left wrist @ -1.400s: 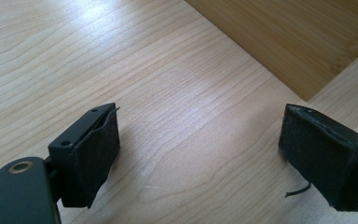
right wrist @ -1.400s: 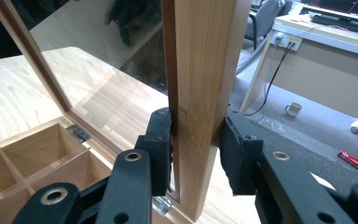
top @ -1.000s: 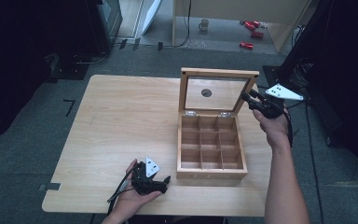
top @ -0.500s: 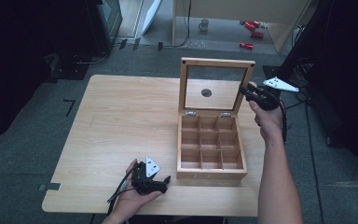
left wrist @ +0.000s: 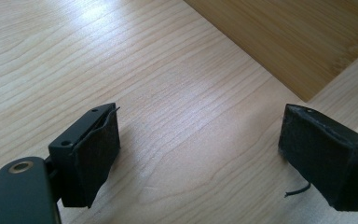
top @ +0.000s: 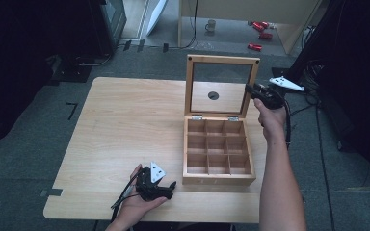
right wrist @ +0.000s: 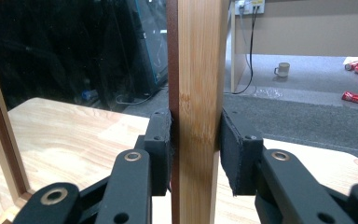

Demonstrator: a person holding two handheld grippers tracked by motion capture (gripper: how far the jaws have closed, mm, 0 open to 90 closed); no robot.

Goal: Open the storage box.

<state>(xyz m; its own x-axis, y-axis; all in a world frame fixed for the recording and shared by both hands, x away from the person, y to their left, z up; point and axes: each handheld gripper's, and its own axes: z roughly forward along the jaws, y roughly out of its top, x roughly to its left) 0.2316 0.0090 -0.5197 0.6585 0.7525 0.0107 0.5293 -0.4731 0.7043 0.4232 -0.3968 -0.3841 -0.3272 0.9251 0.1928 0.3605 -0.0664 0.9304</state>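
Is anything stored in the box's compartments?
No. In the high view the box stands open, its lid upright, and every compartment shows bare wood.

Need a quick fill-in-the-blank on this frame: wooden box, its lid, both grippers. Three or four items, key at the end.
1. The right gripper is shut on the ____ side rail of the lid, as seen from the high view.
2. The wooden box is divided into ____ compartments.
3. The left gripper rests on the table with its jaws ____.
4. The lid stands roughly ____ on its hinges.

Missing words: right; nine; open; upright
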